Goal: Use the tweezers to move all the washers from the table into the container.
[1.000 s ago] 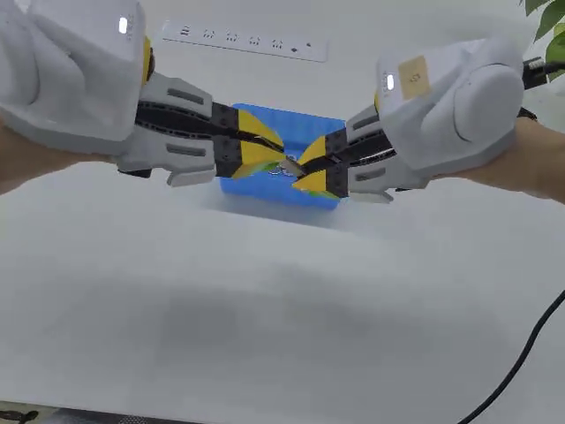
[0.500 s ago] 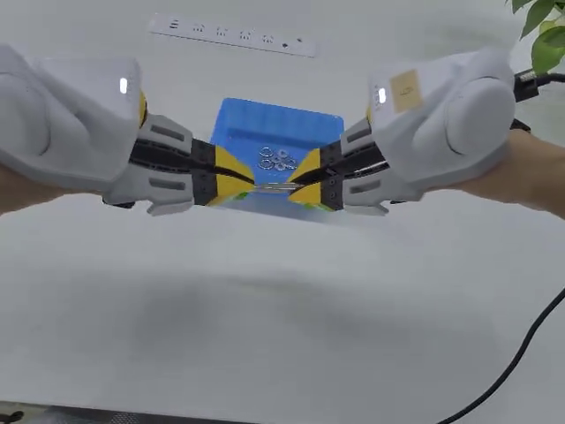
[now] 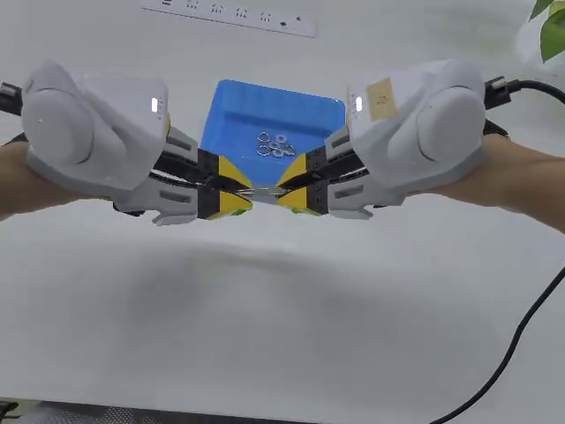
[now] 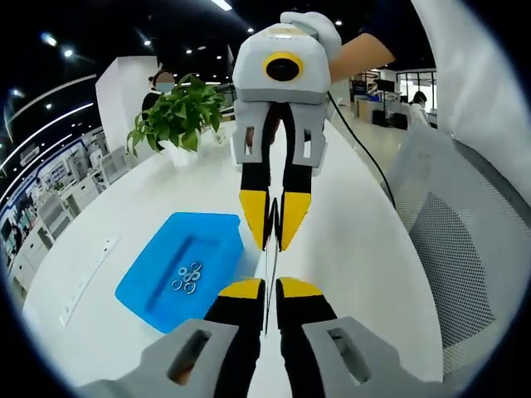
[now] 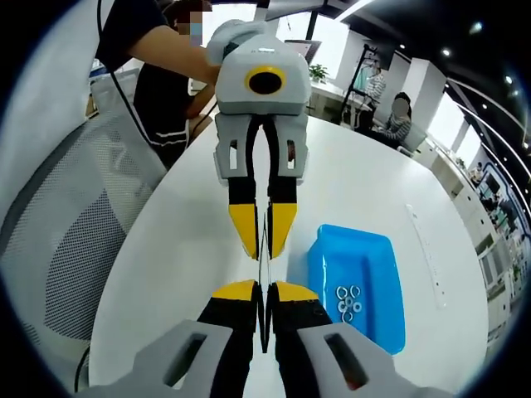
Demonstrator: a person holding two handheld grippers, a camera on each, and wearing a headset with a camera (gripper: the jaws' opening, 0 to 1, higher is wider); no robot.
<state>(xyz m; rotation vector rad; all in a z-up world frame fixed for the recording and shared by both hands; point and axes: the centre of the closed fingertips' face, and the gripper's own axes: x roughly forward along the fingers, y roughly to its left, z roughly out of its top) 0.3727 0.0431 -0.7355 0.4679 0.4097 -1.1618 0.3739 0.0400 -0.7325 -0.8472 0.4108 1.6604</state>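
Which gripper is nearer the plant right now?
Right. The right gripper is on the side toward the plant; the left gripper is across the tweezers from it, farther off.

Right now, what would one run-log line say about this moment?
left gripper: jaws shut on tweezers | right gripper: jaws shut on tweezers | washers: clustered in blue container | tweezers: spanning both grippers

The left claw (image 3: pixel 240 196) and right claw (image 3: pixel 287 187) share rounded white shells, grey slotted side plates, black jaw arms and yellow tips. A small white lamp (image 3: pixel 155 106) glows on each shell. The right one bears a tan sticker (image 3: pixel 381 95) and a black cable (image 3: pixel 530 86).
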